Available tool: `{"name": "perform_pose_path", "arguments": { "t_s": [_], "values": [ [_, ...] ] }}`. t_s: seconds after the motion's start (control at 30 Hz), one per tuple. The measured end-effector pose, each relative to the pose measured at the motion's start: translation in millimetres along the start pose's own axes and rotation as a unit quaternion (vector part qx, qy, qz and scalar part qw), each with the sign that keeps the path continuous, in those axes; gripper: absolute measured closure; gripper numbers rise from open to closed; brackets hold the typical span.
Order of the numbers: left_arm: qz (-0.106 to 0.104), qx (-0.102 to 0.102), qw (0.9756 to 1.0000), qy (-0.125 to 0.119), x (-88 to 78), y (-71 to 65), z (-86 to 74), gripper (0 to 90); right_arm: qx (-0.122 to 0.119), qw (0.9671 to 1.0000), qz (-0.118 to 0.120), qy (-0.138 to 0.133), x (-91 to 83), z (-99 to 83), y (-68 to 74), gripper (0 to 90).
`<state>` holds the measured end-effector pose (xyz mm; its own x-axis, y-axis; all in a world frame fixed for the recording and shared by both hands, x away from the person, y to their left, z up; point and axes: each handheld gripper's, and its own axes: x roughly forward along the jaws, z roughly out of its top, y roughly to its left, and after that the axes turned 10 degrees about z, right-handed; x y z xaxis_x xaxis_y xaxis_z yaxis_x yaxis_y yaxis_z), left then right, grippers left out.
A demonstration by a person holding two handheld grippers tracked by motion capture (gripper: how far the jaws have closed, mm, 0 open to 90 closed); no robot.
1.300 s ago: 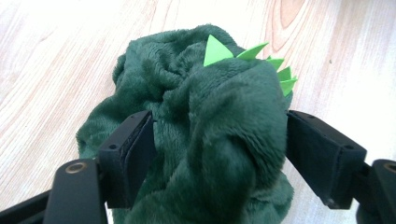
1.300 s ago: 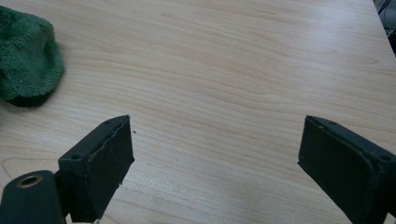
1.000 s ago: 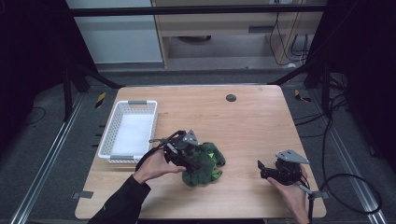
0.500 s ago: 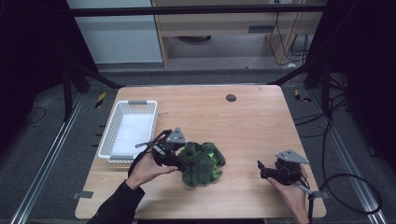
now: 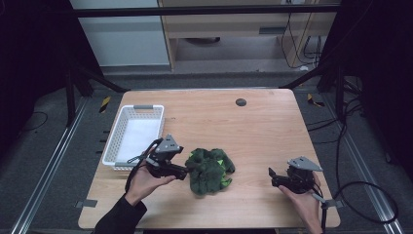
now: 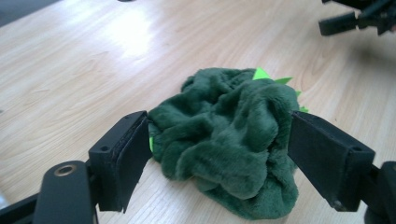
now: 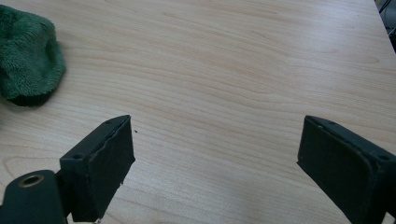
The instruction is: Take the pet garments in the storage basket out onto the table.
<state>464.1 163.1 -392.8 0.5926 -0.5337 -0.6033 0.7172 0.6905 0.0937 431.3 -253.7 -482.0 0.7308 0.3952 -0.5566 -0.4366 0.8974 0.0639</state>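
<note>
Toy: a dark green plush [image 5: 209, 168] with bright green spikes lies crumpled on the table's near middle; no clear head or tail, so I cannot tell which way it points. The heap runs roughly from far-left to near-right in the high view.
Left gripper: [image 5: 184, 171] held low at the plush's left edge, jaws spread wide with the plush [image 6: 229, 140] bulging between them; the pads stand beside the fabric, not squeezing it.
Left hand: [image 5: 146, 180] comes in from the near edge, dark sleeve, gripper pointing right toward the plush.
Right gripper: [image 5: 272, 178] well apart at the near right, jaws spread with bare wood between them, pointing left; in its own view the plush [image 7: 28, 56] sits far off at upper left.
Right hand: [image 5: 302, 200] low at the table's near edge.
Table: light wood [image 5: 263, 131], a small dark round mark [image 5: 240, 102] near the far edge.
Basket: white, empty [image 5: 134, 134], on the left side, just beyond the left gripper.
Room: dark floor, cables [image 5: 360, 190] on the right, pale cabinets behind.
</note>
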Motion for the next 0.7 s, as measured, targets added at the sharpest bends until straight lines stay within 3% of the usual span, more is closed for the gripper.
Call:
{"name": "perform_pose_path", "arguments": {
  "t_s": [0.43,0.7],
  "values": [
    [0.036,-0.048,0.9981,-0.013,-21.1,11.4,-32.0,24.8,0.003,1.0000,0.007,0.001,-0.7,-0.9,2.6,11.7],
    [0.058,-0.079,0.9951,-0.014,-32.2,16.8,-60.5,30.0,0.004,1.0000,0.007,0.001,-1.9,-1.5,3.0,11.8]
  ]
}}
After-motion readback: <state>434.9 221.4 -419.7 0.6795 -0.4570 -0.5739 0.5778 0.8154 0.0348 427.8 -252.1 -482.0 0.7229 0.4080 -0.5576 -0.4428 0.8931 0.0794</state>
